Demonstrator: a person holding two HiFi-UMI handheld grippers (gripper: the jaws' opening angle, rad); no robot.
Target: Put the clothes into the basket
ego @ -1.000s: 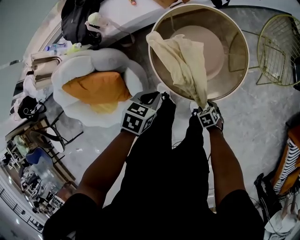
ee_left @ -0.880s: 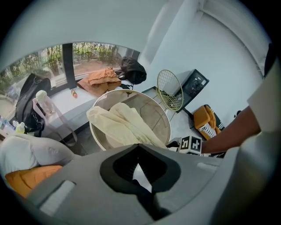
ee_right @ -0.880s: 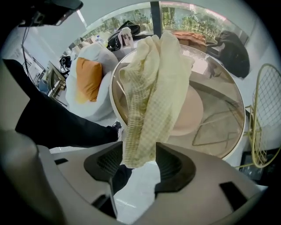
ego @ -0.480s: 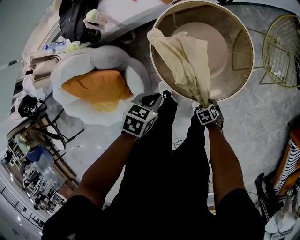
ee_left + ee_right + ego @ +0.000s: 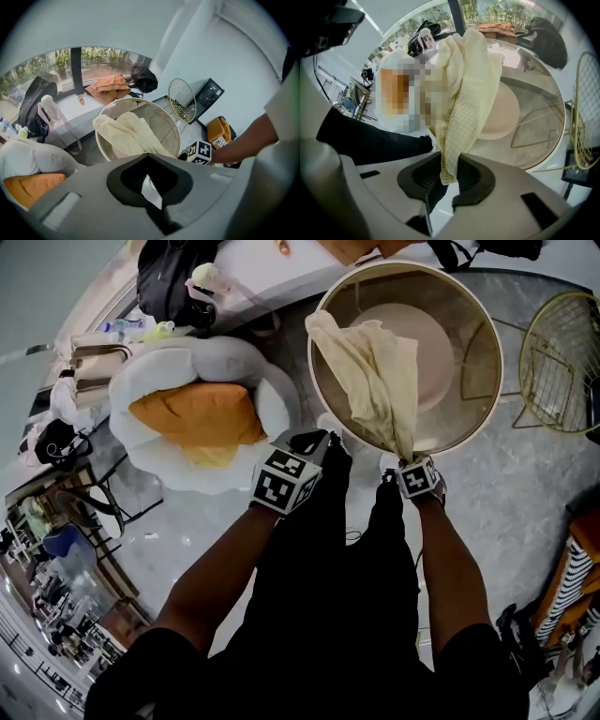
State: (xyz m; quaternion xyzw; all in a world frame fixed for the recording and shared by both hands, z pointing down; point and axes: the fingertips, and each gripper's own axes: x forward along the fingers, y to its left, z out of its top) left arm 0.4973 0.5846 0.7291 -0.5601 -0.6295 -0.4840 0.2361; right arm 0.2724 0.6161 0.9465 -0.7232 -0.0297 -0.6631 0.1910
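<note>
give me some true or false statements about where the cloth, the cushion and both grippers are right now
1. The pale yellow cloth hangs over the rim of the basket. True.
2. The right gripper is empty. False: the cloth's end is clamped between its jaws, which have just been closing.
3. The orange cushion lies in the basket. False: it lies on the white padded seat beside the basket.
4. A gold wire frame stands near the basket. True.
5. The left gripper grips the cloth. False: nothing is between its jaws.
</note>
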